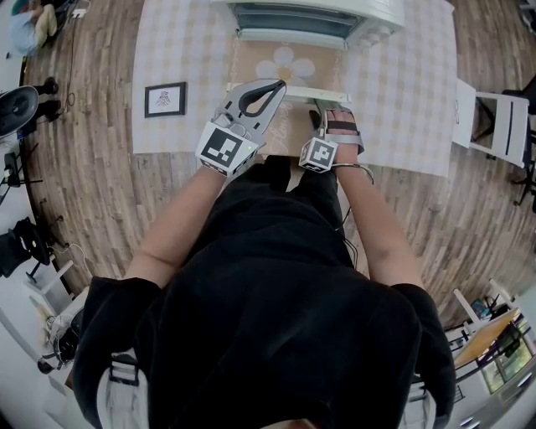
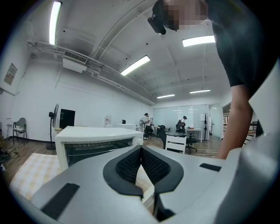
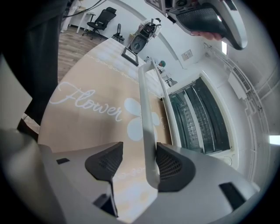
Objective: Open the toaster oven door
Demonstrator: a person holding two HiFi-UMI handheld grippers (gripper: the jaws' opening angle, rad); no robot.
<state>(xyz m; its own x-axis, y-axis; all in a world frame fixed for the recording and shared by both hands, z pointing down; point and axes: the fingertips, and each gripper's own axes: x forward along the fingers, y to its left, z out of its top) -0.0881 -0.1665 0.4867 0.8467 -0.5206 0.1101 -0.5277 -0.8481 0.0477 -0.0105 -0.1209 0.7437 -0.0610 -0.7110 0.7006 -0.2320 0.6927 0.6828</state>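
Note:
The white toaster oven (image 1: 310, 21) stands at the table's far edge, its door (image 1: 285, 67) folded down flat toward me; a beige flower-print mat shows through the glass. The door's white handle bar (image 3: 146, 109) runs between the jaws of my right gripper (image 3: 139, 153). It rests against the right pad (image 3: 170, 164), and the left pad stands clear of it, so the gripper is open. In the head view the right gripper (image 1: 322, 109) sits at the door's front edge. My left gripper (image 1: 266, 90) hovers just left of it, shut with nothing between its pads (image 2: 131, 164).
A checkered cloth (image 1: 402, 92) covers the table. A small framed picture (image 1: 165, 99) stands at its left. A white chair (image 1: 494, 126) is beside the table's right end, and a fan (image 1: 17, 109) is on the wooden floor at the left.

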